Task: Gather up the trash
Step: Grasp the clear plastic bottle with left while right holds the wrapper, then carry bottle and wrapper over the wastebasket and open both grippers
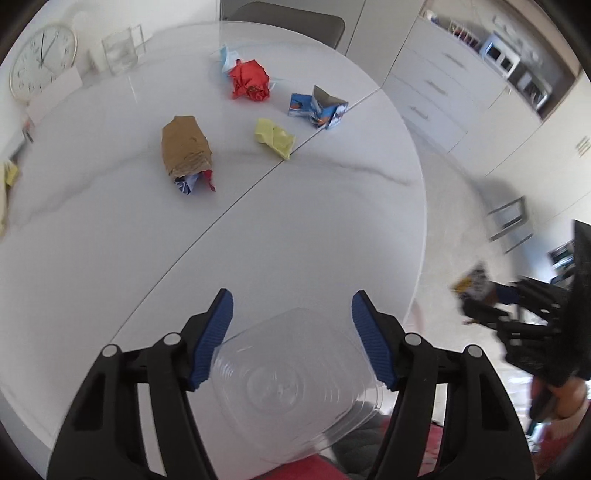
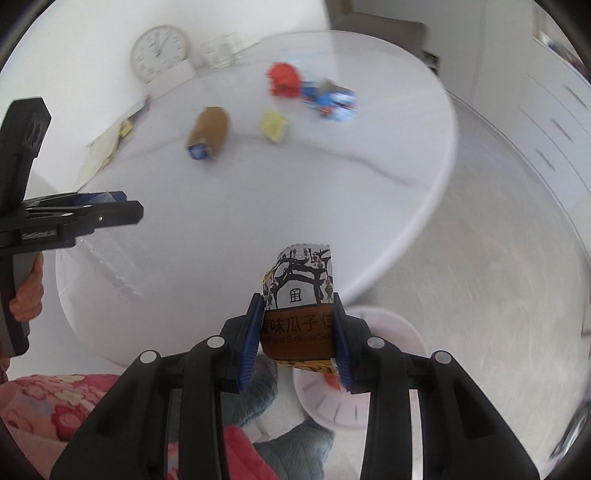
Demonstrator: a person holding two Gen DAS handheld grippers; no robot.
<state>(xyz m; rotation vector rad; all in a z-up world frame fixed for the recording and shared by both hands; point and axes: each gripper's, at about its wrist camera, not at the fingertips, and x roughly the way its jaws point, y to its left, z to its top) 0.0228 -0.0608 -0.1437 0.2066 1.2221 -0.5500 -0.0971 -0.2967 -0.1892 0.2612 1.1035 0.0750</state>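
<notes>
I am gripping a clear plastic container (image 1: pixel 295 384) in my left gripper (image 1: pixel 291 332) and a sunflower seed packet (image 2: pixel 298 306) in my right gripper (image 2: pixel 298 336). Five crumpled pieces are still lying on the white table (image 1: pixel 110 258), including a brown paper bag (image 1: pixel 184 147) and a red wrapper (image 1: pixel 251 79).

This looks like a home, in the eating corner by the kitchen. A round white table (image 1: pixel 110 258) stands in the middle. A chair (image 1: pixel 288 22) is pushed in at the far side of the table. A big clock (image 1: pixel 42 61) leans on the wall behind the table, beside a glass jar (image 1: pixel 120 51). White drawers (image 1: pixel 436 96) and a shelf with a small oven (image 1: pixel 500 55) stand right of the table.
</notes>
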